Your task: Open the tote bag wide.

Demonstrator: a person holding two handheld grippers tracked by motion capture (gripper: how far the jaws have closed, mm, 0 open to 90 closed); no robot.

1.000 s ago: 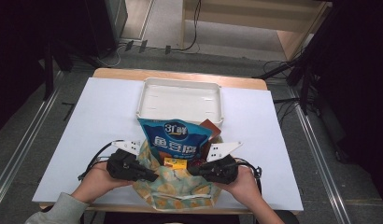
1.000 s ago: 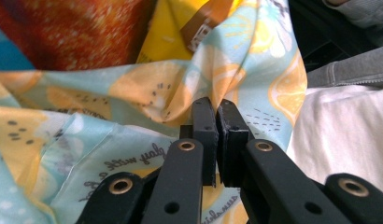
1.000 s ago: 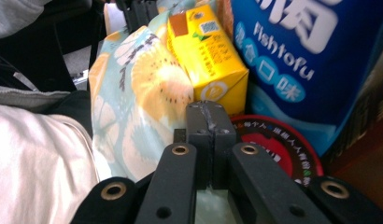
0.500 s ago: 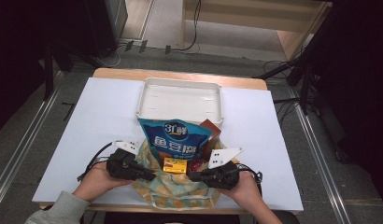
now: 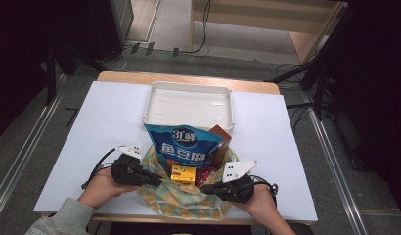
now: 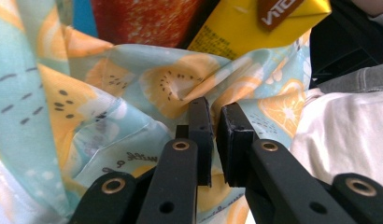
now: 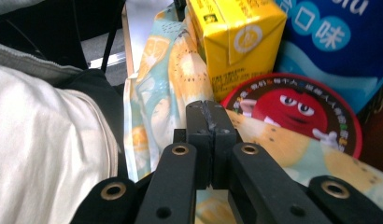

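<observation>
- We see the white counter (image 5: 81, 147) carrying a white tray (image 5: 189, 104) at 12 o'clock.
- At 6 o'clock sits the fruit-print cloth bag (image 5: 181, 198), holding a blue snack pouch (image 5: 185, 147), a yellow carton (image 5: 183, 173) and a red round tin (image 5: 207, 175).
- Our left hand-held gripper (image 6: 216, 122), jaws just eased narrowly apart, sits against the bag's fabric at 9 o'clock.
- Our right hand-held gripper (image 7: 209, 120) is pinched closed at the bag's rim, 3 o'clock.

On the table stand one white tray (image 5: 189, 104) and one fruit-print cloth bag (image 5: 184, 200). In the bag are one blue snack pouch (image 5: 185, 149), one yellow drink carton (image 5: 183, 174), one round red candy tub (image 5: 207, 174) and one brown box (image 5: 219, 142). Two grippers, one left (image 5: 157, 180) and one right (image 5: 204, 187), are at the bag.
</observation>
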